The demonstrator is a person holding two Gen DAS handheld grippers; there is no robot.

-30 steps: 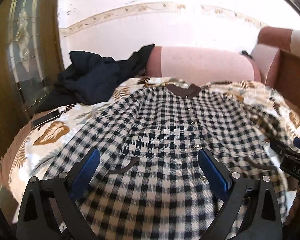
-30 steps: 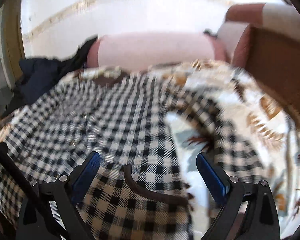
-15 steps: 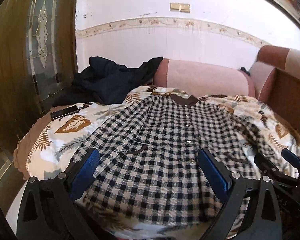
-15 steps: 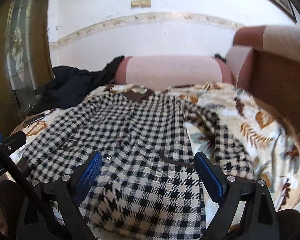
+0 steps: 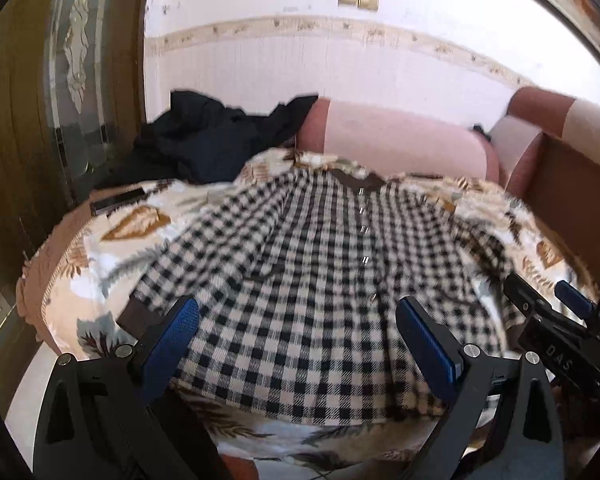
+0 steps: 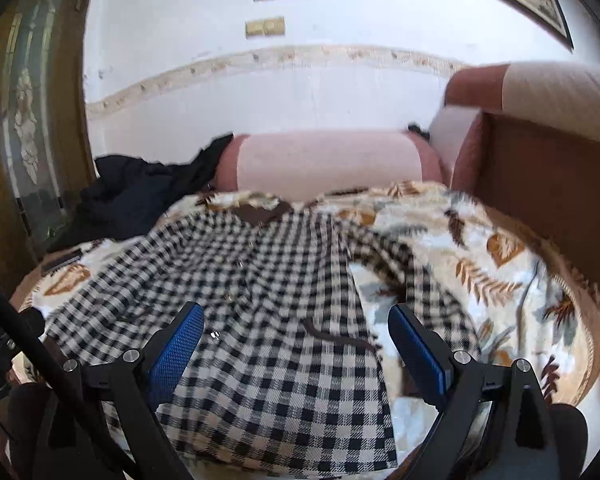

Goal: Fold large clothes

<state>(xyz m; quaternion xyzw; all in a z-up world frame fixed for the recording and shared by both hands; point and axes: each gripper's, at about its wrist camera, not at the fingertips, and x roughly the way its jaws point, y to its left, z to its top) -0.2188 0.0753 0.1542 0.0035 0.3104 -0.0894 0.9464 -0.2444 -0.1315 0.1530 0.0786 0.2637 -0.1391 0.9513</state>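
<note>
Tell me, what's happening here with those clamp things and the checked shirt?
A person holds a two-finger gripper in each hand to fold clothes. A checked shirt lies spread out, buttons up, on a leaf-patterned blanket. The left gripper and the right gripper both hover open near the shirt's hem, holding nothing. No fold has been made yet. A dark garment lies heaped behind.

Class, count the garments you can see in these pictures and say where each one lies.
2: the checked garment spread flat on the leaf-print cover, and dark clothing heaped at the back left. More may be hidden within the heap.
</note>
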